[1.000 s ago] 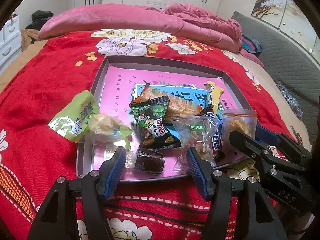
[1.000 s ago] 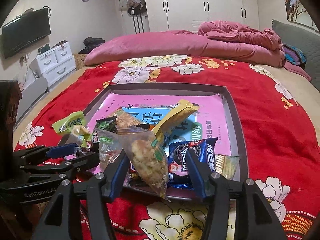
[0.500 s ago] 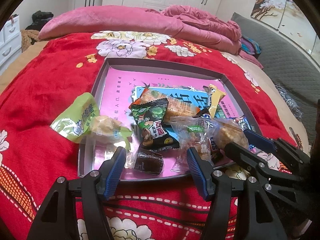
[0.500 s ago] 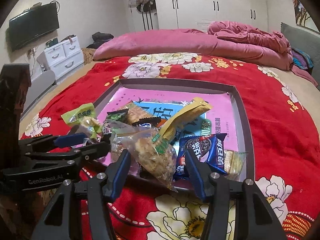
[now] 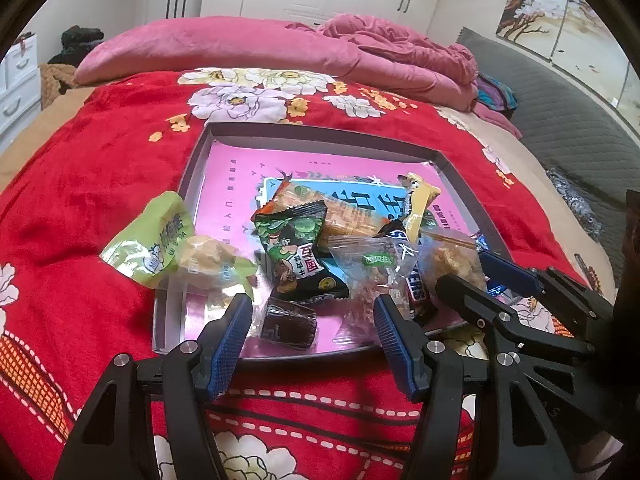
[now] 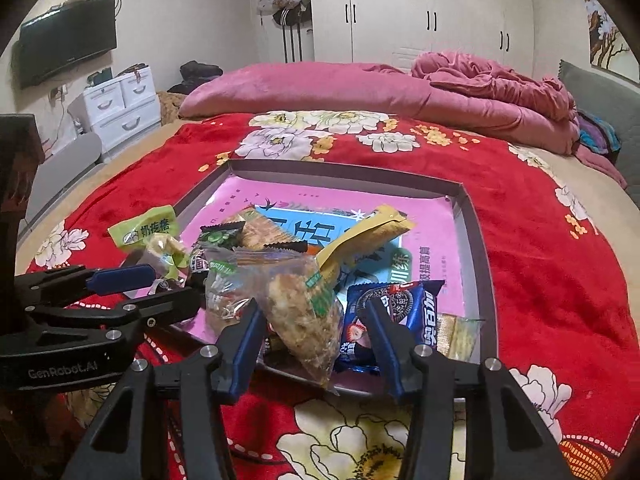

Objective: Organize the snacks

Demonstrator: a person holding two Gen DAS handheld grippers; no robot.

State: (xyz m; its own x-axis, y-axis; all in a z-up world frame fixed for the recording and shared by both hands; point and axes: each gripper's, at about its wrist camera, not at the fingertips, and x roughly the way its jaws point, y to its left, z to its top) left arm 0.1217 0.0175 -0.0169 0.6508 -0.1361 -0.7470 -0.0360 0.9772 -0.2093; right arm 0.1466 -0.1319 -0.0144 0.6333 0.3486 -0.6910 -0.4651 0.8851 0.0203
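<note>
Light, crinkly and slick: a clear bag [image 6: 300, 312] holding 1 crumbly pastry, likely to crush under a hard squeeze and to slide on its film. Best taken across the firm lump in the middle rather than by the loose sealed ends, with gentle pressure only. From the left: a green pack [image 5: 156, 240] half over the tray [image 6: 344, 168] rim at 10 o'clock from the left gripper [image 5: 314, 340]. Then 1 dark candy [image 5: 286, 322] just inside the near rim, at 12 o'clock between that gripper's blue pads and untouched by them, with jaws standing apart and holding nothing. Further right, the bag tilted on the pile at the tray's near right, its lower tip over the rim, sitting at 12 o'clock between the fingers of the right gripper [image 6: 314, 332]. Jaws there about half-wide around the bag, the left pad against the film and the right pad's contact hidden, so no telling whether gripped or merely straddled. At 3 o'clock from the bag, a blue Oreo pack [image 6: 404, 312], partly behind the right finger.
</note>
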